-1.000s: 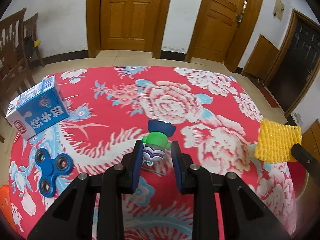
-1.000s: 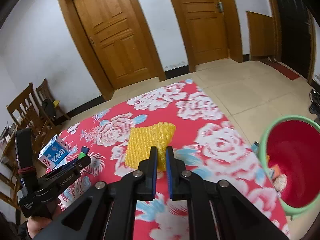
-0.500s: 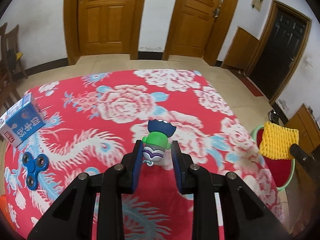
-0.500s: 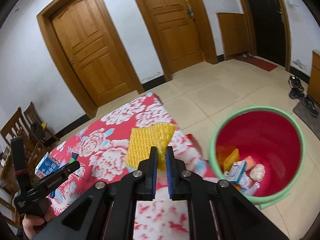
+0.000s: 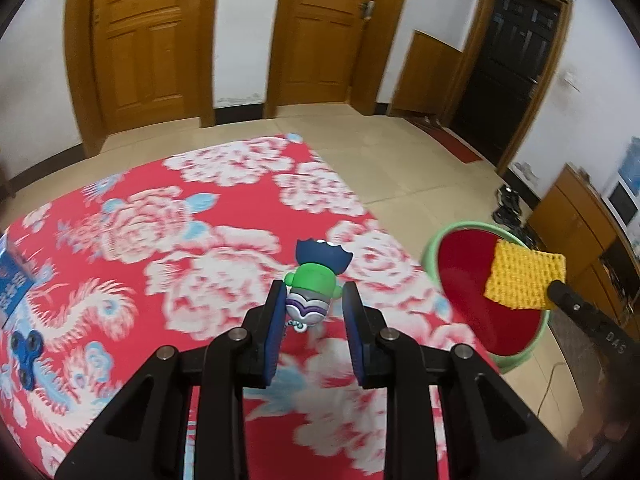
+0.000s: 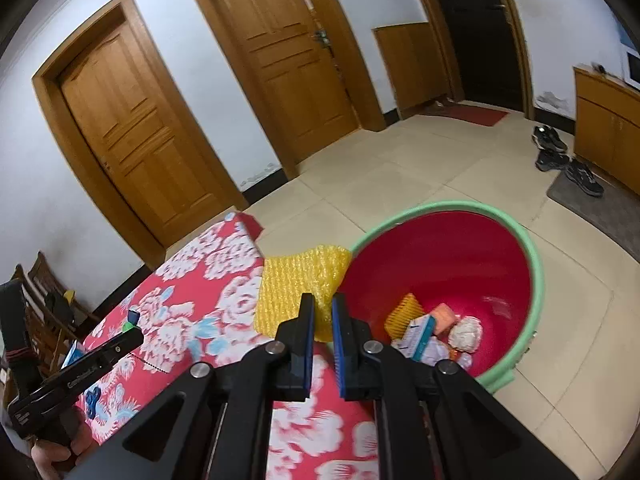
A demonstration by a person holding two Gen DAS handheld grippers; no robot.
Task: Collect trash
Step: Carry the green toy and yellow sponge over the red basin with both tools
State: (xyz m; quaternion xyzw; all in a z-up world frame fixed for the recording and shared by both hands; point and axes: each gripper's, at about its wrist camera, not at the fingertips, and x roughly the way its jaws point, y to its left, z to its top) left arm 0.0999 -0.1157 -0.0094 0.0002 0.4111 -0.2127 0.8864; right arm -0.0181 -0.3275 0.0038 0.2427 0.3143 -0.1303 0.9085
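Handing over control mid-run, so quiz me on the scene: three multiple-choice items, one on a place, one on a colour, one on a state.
1. Where does the bin stand?
A. on the floor beside the table
B. on the table
C. on a chair

2. What colour is the bin's rim?
A. blue
B. green
C. black

3. What is the right claw doing?
A. hanging open, holding nothing
B. shut on the yellow foam net
C. shut on a carton

Answers:
1 A, it sits on floor tiles past the table edge.
2 B, a green band rings the red inside.
3 B, the net sits pinched between its pads.
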